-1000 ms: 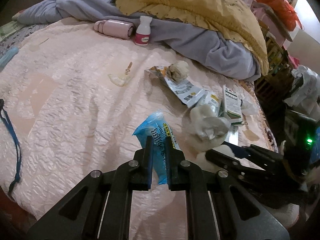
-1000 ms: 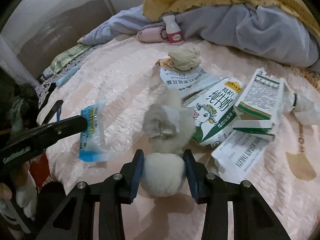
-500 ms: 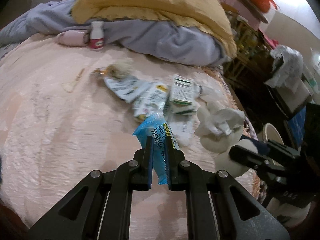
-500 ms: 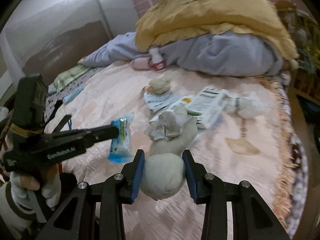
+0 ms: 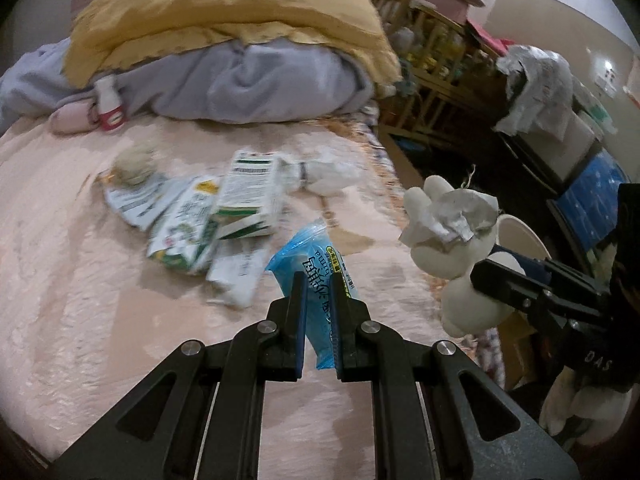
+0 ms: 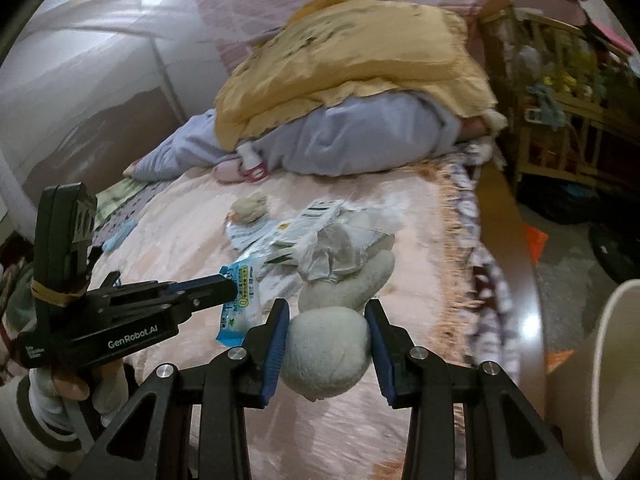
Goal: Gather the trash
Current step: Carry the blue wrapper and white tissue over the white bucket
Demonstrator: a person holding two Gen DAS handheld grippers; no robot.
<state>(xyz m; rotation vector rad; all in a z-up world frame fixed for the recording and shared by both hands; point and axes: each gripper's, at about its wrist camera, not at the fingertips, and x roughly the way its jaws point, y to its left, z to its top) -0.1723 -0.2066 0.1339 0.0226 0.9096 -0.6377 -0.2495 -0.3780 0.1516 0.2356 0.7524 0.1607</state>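
Note:
My left gripper (image 5: 319, 280) is shut on a blue plastic wrapper (image 5: 316, 256) and holds it above the pink bedspread (image 5: 100, 300). It also shows in the right wrist view (image 6: 226, 290) with the wrapper (image 6: 240, 300). My right gripper (image 6: 326, 312) is shut on a whitish crumpled wad of trash (image 6: 326, 344) with grey paper on top, lifted off the bed near its right edge. The wad (image 5: 452, 248) shows in the left wrist view too. Milk cartons and paper scraps (image 5: 208, 216) lie on the bed.
A white bin (image 6: 612, 380) stands on the floor at the right of the bed; its rim (image 5: 520, 236) shows behind the wad. Yellow and grey bedding (image 5: 240, 40) is piled at the back, with a small bottle (image 5: 110, 108). A wooden crib (image 6: 560, 100) stands to the right.
Both grippers lifted their trash off the bed and swung right toward the bed's edge. The white bin has come into the right wrist view.

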